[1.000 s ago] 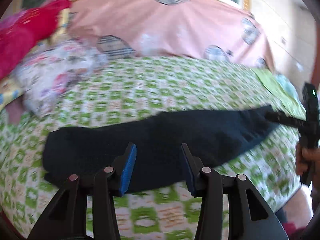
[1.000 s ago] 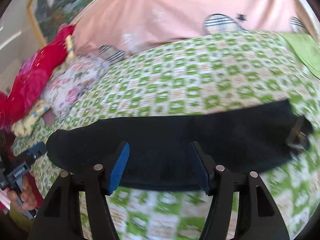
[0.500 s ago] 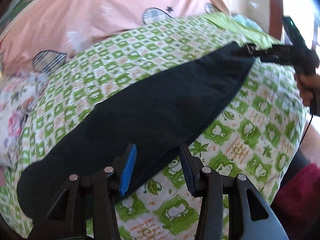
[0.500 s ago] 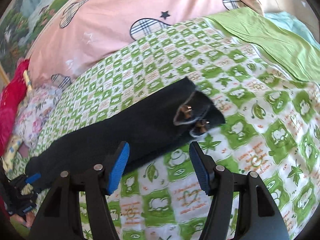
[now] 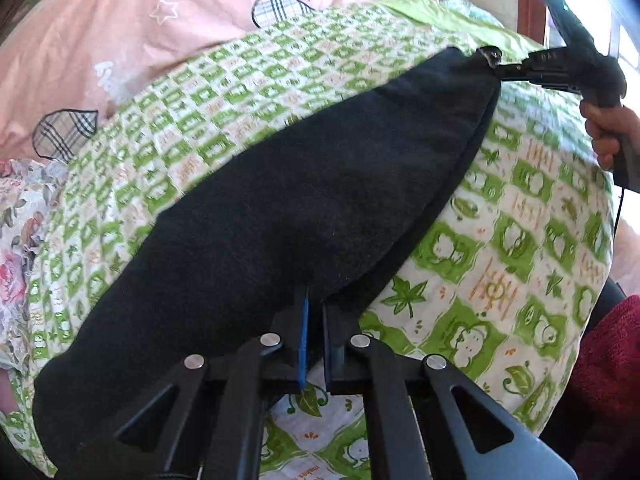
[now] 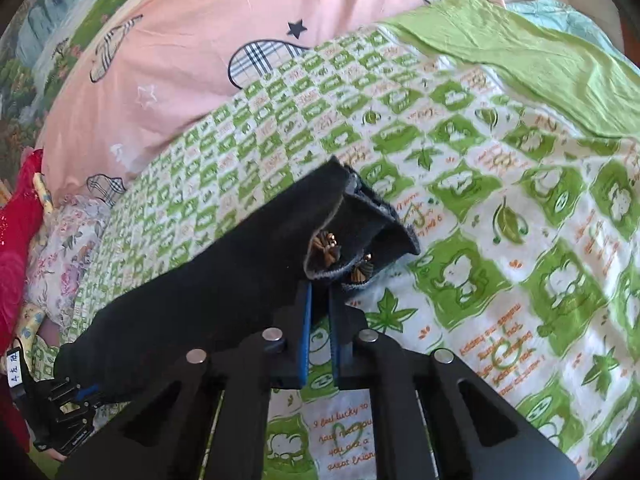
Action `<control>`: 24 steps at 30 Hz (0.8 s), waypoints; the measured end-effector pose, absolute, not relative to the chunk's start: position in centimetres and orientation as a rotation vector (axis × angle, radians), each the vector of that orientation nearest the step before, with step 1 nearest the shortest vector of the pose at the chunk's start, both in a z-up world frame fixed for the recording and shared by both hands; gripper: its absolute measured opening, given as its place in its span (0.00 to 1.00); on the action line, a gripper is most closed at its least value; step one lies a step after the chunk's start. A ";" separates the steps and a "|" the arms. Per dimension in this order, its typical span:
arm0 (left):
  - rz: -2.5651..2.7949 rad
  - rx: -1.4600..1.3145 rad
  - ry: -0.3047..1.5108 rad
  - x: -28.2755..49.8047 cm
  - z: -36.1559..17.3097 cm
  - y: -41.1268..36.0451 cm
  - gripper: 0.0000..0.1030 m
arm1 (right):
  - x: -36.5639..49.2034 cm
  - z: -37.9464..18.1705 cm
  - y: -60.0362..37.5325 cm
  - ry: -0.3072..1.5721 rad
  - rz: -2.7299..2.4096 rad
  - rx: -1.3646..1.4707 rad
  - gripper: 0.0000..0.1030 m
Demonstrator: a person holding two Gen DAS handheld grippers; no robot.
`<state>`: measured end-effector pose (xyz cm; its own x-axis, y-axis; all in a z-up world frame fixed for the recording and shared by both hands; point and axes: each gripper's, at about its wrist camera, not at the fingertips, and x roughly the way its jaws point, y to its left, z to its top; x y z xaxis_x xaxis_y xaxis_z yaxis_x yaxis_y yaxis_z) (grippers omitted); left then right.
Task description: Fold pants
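Observation:
Dark navy pants (image 5: 304, 200) lie folded lengthwise in a long strip across a green-and-white checked bedspread (image 5: 500, 248). My left gripper (image 5: 314, 300) is shut on the near edge of the pants, close to one end. My right gripper (image 6: 320, 292) is shut on the other end of the pants (image 6: 224, 280), by the waistband with small brown bow decorations (image 6: 326, 246). The right gripper also shows in the left wrist view (image 5: 496, 64), pinching the far corner. The left gripper shows in the right wrist view (image 6: 76, 396) at the strip's far end.
A pink quilt (image 6: 180, 60) with plaid hearts lies piled behind the bedspread. A floral pillow (image 6: 64, 248) and red cloth (image 6: 16, 240) sit at the left. A plain green sheet (image 6: 540, 48) covers the far right. A wooden bedpost (image 5: 530, 0) stands at the right.
Both grippers were open above the pants. They have moved down to opposite ends of the strip and closed on the fabric.

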<state>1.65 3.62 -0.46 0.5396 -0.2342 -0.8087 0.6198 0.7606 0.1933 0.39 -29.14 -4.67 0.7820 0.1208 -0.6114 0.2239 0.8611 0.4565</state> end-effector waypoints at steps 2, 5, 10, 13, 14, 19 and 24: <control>-0.548 0.492 0.872 1.6 -0.4 3.5 0.03 | 0.0 -4.2 -29.3 0.662 -0.064 0.530 0.03; -0.559 0.531 0.891 1.3 -1.2 3.0 0.04 | -0.1 -4.5 -30.0 0.666 -0.073 0.546 0.03; -0.585 0.511 0.936 1.8 -0.3 2.9 0.16 | -0.1 -5.8 -31.0 0.709 -0.019 0.650 0.07; -0.619 0.483 0.925 2.1 1.4 2.6 0.17 | -1.0 -5.5 -31.3 0.687 -0.013 0.665 0.11; -0.637 0.469 0.914 2.1 2.2 2.4 0.22 | -1.3 -5.4 -31.4 0.680 -0.010 0.675 0.12; -0.707 0.363 0.894 3.6 5.0 0.9 0.39 | -1.8 -5.9 -32.3 0.662 0.009 0.748 0.28; -0.731 0.290 0.902 6.4 6.2 -1.9 0.44 | -1.6 -7.1 -33.5 0.644 0.007 0.860 0.43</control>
